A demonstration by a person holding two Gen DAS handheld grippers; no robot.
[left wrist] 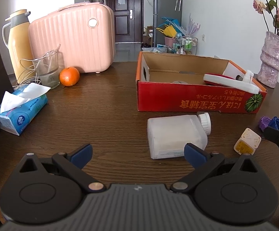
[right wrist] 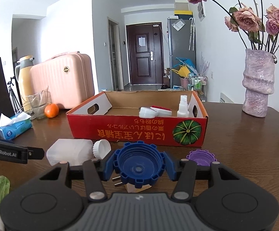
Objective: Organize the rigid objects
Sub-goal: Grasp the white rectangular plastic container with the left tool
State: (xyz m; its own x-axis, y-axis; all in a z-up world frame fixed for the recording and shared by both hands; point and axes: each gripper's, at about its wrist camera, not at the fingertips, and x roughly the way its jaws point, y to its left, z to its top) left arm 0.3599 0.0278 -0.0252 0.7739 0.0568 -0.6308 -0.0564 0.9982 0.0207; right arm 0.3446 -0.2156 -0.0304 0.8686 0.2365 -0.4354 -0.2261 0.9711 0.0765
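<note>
While the right gripper [right wrist: 139, 170] was clamped on the blue cap [right wrist: 138, 168] at lower centre, the red box [right wrist: 137, 130] lay directly ahead above it. The cap was ridged, notched, hollow side facing the camera. The left gripper [left wrist: 138, 154] stood apart beside the white bottle [left wrist: 175, 134].

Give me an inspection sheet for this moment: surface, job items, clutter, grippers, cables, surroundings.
Surface: dark wooden table.
Job's things: red cardboard box holding a white spray bottle; translucent white plastic jug lying on its side; purple ridged cap; yellow plug adapter.
Clutter: orange, blue tissue pack.
Grippers: left gripper open; right gripper shut on blue ridged cap.
Cables: thin white wire.
Surroundings: pink suitcase, lilac vase.
</note>
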